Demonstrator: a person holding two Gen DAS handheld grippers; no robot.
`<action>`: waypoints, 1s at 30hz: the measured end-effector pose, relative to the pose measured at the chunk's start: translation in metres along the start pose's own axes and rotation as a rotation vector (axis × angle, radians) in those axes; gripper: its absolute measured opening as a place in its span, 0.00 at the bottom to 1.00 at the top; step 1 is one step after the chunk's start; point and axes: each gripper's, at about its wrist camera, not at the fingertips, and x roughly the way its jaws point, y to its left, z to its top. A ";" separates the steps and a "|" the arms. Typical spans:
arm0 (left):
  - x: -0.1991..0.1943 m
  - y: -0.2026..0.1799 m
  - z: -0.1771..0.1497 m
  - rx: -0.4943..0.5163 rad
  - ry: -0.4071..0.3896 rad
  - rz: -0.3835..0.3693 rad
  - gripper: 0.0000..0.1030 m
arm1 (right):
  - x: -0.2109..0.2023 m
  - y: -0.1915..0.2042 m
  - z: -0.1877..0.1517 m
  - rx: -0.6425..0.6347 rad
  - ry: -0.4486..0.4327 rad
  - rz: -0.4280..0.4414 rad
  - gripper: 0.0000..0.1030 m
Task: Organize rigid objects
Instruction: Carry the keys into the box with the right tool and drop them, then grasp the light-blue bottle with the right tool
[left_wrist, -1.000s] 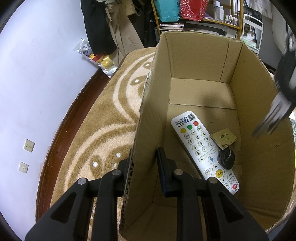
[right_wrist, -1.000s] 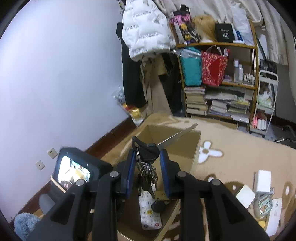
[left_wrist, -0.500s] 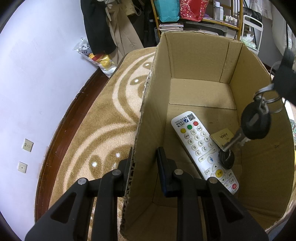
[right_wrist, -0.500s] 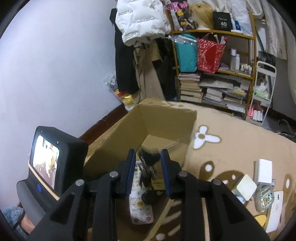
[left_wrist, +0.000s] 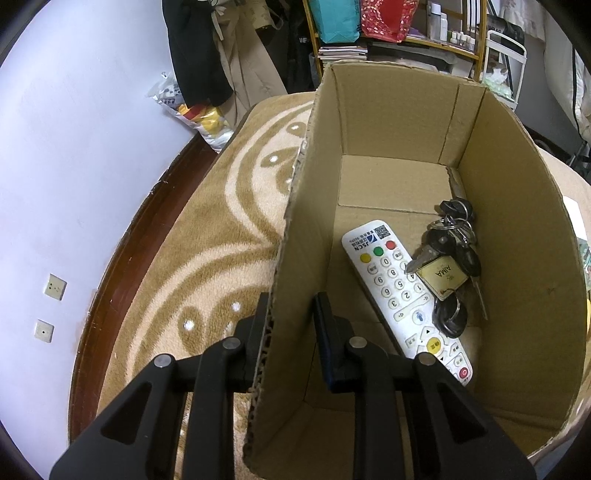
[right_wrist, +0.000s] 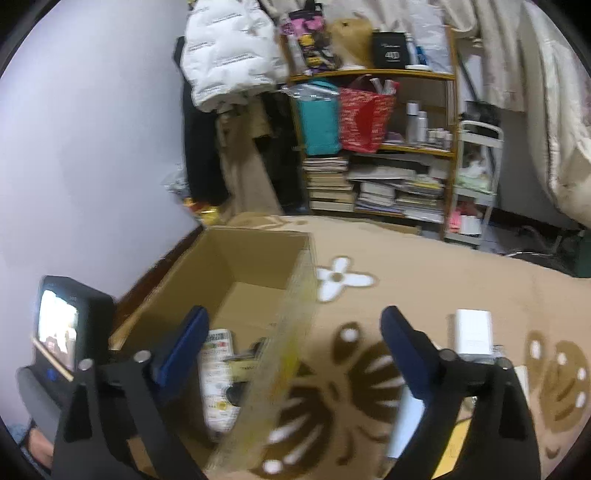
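1. Since the earlier frames, the bunch of keys (left_wrist: 453, 251) has left the right tool (right_wrist: 291, 338) and now lies on the floor of the cardboard box (left_wrist: 509, 236), its gold tag face up and one key blade resting on the white remote control (left_wrist: 402, 295).
2. Right tool now stands wide apart and empty, its blue-padded fingers (right_wrist: 184, 341) spread above the box's near wall and the patterned carpet (right_wrist: 424, 280).
3. Left tool (left_wrist: 290, 325) is closed narrow on the box's left wall, one finger outside and one inside.
4. Remote lies diagonally along the box bottom, touching the keys on its right side.
5. Outside the box, in the right wrist view, a white box (right_wrist: 473, 332) sits on the carpet, well apart from the cardboard box.
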 end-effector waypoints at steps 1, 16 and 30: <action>0.000 0.000 -0.001 0.000 0.000 0.000 0.22 | 0.000 -0.004 0.000 0.002 -0.001 -0.019 0.99; 0.000 0.000 -0.001 0.000 -0.001 0.000 0.22 | 0.025 -0.088 -0.021 0.174 0.094 -0.151 0.99; 0.000 -0.001 -0.001 0.000 -0.001 -0.001 0.22 | 0.069 -0.102 -0.062 0.211 0.294 -0.162 0.78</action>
